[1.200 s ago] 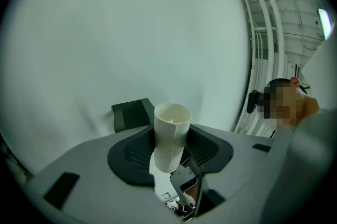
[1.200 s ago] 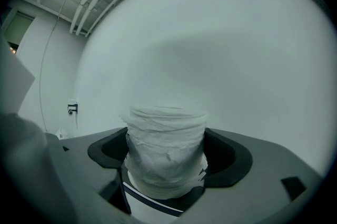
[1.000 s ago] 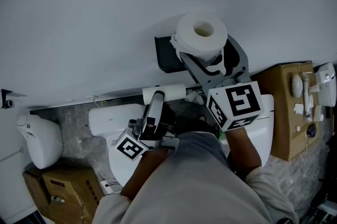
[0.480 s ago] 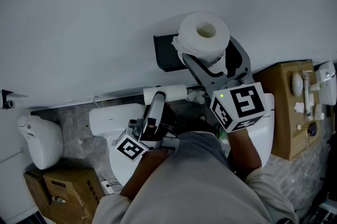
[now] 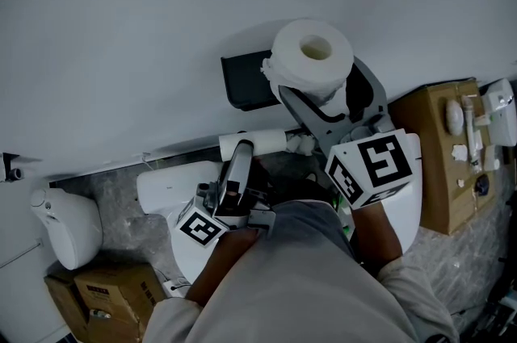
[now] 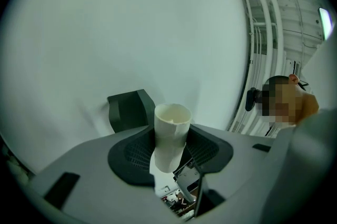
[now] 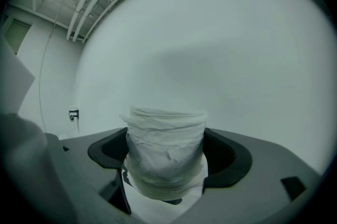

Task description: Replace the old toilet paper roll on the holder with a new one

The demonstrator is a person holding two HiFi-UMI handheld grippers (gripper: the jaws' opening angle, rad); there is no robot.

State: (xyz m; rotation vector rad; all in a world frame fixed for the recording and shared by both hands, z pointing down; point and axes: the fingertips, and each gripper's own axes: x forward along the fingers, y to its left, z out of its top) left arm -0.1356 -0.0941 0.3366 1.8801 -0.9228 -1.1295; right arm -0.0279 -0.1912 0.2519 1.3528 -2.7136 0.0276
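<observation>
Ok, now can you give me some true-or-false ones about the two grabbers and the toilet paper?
1. The right gripper holds a fat white toilet paper roll. True.
2. The left gripper has nothing in it. False: its jaws are shut on a bare cardboard tube.
3. The toilet paper roll sits on the black holder. False: it is between the right gripper's jaws, just beside the holder on the wall.
4. A cardboard box shows at the bottom left of the head view. True.
</observation>
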